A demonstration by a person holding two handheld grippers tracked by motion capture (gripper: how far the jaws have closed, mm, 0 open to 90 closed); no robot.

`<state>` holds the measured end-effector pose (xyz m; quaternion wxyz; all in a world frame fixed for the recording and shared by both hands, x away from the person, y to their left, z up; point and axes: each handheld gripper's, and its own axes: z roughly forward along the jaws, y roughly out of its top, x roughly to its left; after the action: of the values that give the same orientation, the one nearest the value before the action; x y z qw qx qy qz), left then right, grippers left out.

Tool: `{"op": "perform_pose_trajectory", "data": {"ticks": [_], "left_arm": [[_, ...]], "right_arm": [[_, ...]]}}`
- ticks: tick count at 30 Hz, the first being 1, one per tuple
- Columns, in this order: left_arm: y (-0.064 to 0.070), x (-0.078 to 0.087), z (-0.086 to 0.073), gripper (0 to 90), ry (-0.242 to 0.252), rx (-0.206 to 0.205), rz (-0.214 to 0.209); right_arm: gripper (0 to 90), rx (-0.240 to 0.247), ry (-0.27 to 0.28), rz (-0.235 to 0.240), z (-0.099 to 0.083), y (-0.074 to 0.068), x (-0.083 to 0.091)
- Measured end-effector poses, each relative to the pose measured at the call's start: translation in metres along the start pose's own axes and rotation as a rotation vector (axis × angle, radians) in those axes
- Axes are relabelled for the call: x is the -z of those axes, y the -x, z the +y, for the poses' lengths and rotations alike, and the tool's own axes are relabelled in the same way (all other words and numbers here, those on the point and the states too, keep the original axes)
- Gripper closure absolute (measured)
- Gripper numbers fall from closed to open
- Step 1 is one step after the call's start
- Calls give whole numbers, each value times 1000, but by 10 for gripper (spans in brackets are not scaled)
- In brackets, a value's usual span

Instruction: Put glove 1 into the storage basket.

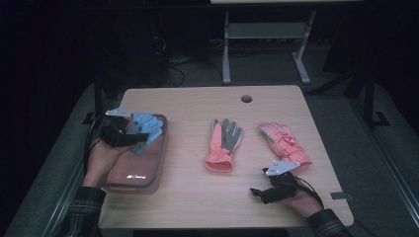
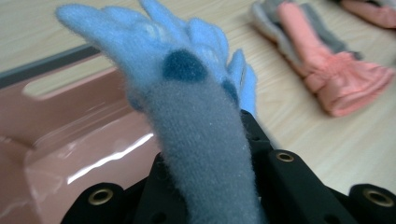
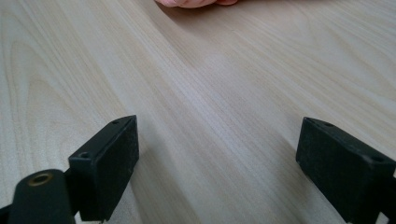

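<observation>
Your fuzzy blue glove, grey at the cuff with dark spots, hangs fingers-forward above the pink translucent bin at the table's left.

My left gripper holds the fuzzy blue knit glove over the pink plastic tub — table's left. Right of it lie the coral-and-grey glove, then the pink padded glove — my right gripper sits before that.
</observation>
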<state>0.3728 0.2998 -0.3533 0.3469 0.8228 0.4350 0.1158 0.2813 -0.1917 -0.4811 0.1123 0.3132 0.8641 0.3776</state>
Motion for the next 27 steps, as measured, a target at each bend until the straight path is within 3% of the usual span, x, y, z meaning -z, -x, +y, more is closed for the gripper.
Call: {"op": "perform_pose_trajectory", "data": {"ticks": [5, 10, 20, 22, 27], "left_arm": [[-12, -12, -5, 758, -32, 14, 22], [-24, -36, -12, 756, -81, 33, 32], [-36, -64, -22, 741, -153, 57, 7], [-38, -72, -25, 721, -185, 54, -7], [-36, -77, -29, 637, -202, 47, -18]], "right_arm": [[125, -1, 0, 0, 0, 0, 0], [125, -1, 0, 0, 0, 0, 0], [125, -1, 0, 0, 0, 0, 0], [125, -1, 0, 0, 0, 0, 0], [125, -1, 0, 0, 0, 0, 0]]}}
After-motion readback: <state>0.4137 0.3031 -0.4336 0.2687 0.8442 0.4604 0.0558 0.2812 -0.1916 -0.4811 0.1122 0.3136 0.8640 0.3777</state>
